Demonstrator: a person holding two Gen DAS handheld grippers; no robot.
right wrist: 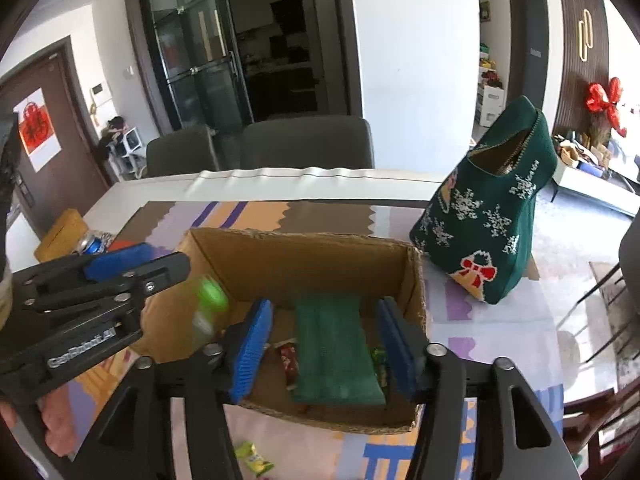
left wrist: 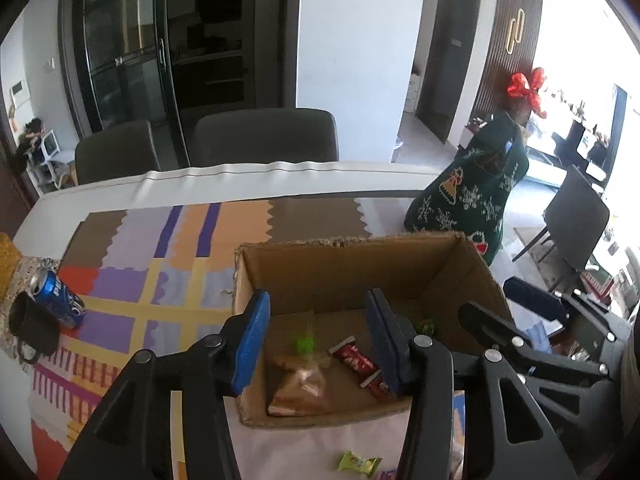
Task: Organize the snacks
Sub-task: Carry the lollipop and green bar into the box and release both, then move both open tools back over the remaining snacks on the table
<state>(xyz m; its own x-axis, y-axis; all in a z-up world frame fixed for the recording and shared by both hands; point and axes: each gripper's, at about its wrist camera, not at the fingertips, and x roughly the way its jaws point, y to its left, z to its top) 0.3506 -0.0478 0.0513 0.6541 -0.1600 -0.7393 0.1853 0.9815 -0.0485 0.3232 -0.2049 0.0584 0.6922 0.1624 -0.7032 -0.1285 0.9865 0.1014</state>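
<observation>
The left tongs [left wrist: 318, 340] hang above the open cardboard box [left wrist: 360, 268], fingers apart with nothing between them. The right tongs [right wrist: 326, 344] are also spread above the box, and a green packet [right wrist: 334, 354] sits between the fingers; contact with either pad cannot be confirmed. Inside the box lie a red wrapper [left wrist: 354, 358] and a clear bag of snacks [left wrist: 300, 384]. A yellow-green candy [left wrist: 358, 462] lies on the tabletop [left wrist: 132, 276] just in front of the box. A blue soda can [left wrist: 58, 296] lies on its side to the left, beside a dark mug [left wrist: 32, 328]. A green knitted stocking [right wrist: 488, 224] stands right of the box
</observation>
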